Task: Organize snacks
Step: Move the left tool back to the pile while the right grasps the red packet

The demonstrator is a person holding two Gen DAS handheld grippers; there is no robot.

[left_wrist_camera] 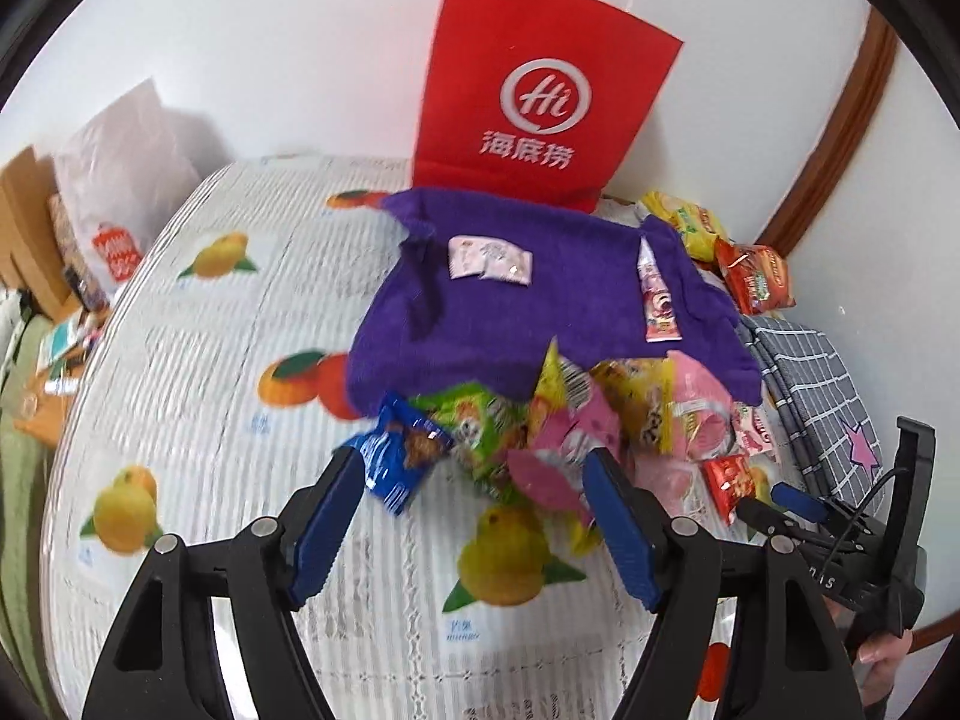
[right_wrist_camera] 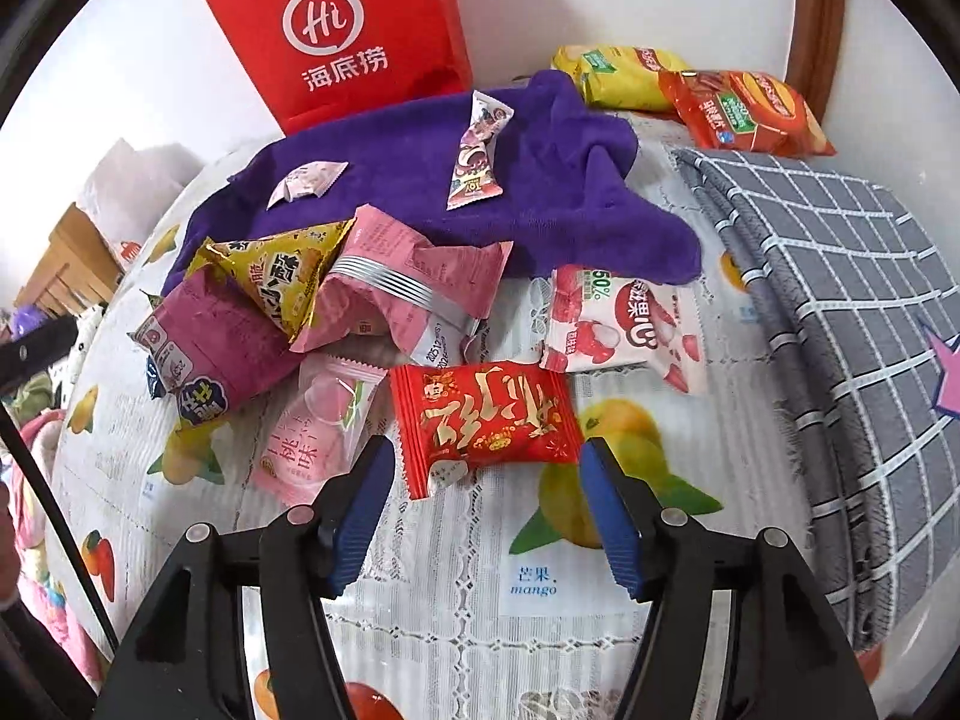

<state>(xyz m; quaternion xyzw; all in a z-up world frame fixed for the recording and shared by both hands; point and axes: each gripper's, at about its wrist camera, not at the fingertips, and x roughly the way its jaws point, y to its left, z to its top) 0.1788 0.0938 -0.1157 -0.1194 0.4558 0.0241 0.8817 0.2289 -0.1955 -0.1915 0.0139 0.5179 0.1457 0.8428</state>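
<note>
My right gripper (right_wrist_camera: 486, 474) hangs over the fruit-print tablecloth (right_wrist_camera: 456, 546) with its blue pads spread apart and nothing pinched between them. The red gold-lettered packet (right_wrist_camera: 486, 417) lies flat on the cloth just ahead of the tips, about as wide as the gap, so I judge I am lined up to take it by its short edges. My left gripper (left_wrist_camera: 474, 474) is parted too and holds nothing; its tips sit at the near edge of the heap, by the blue packet (left_wrist_camera: 399, 456) and the green one (left_wrist_camera: 474, 426).

Beyond the red packet the snacks are still a loose pile: a clear pink jelly cup packet (right_wrist_camera: 318, 432), a magenta pouch (right_wrist_camera: 210, 342), a yellow triangular bag (right_wrist_camera: 282, 276), a pink wrapper (right_wrist_camera: 408, 282) and a white lychee packet (right_wrist_camera: 624, 324) a little to the right.

Farther back the purple towel (right_wrist_camera: 384, 162) carries only two items, a small white sachet (right_wrist_camera: 306, 183) and a slim candy wrapper (right_wrist_camera: 477, 150), laid well apart, which reads to me as the sorting area. Behind it the red paper bag (right_wrist_camera: 348, 24) stands against the wall, and a yellow pack (right_wrist_camera: 612, 75) and an orange pack (right_wrist_camera: 750, 114) lie beside the folded grey checked cloth (right_wrist_camera: 840, 276).
</note>
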